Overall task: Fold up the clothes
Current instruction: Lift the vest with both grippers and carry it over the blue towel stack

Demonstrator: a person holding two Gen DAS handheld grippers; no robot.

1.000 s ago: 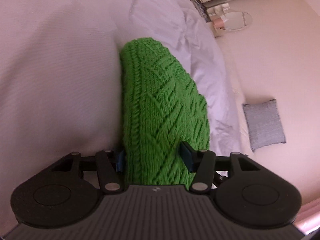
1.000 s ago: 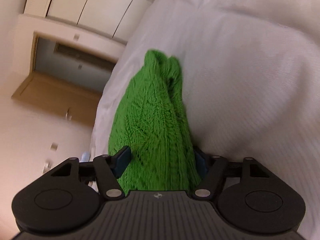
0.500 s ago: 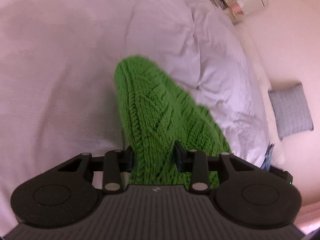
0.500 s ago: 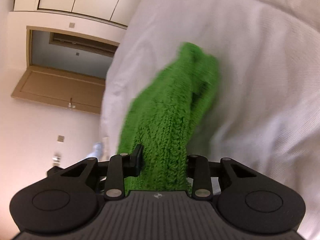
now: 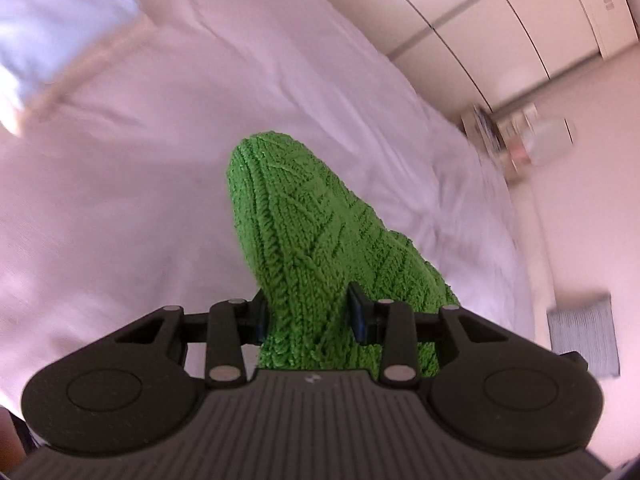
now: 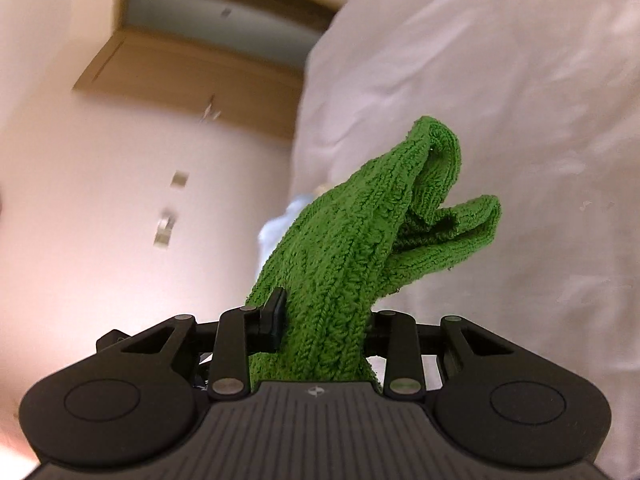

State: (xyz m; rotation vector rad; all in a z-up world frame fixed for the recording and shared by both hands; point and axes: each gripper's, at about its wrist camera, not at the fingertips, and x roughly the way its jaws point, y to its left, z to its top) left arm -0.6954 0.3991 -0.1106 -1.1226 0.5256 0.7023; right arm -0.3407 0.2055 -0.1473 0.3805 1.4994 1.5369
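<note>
Both grippers are now lifted higher off the bed than a second ago, and the green knitted sweater [image 5: 308, 240] is pulled up with them. Their jaws have just been closing, and the knit is now squeezed tight between them.

Seen from the left wrist, the left gripper [image 5: 308, 314] is clamped on a thick fold of the sweater. The sweater is seen in the middle of the frame, hanging away from the jaws above the white duvet [image 5: 160, 160]. A blurry pale blue cloth [image 5: 52, 28] is seen at the upper left. Cupboard doors [image 5: 500, 28] are seen at the upper right, and a grey cushion [image 5: 584, 336] at the lower right on the floor.

Seen from the right wrist, the right gripper [image 6: 324, 320] is clamped on another bunch of the same sweater [image 6: 360, 240]. Its loose end is flopped over to the right, in the middle of the frame. The duvet [image 6: 520, 120] is spread over the right side. A wooden door [image 6: 192, 80] is seen at the upper left.
</note>
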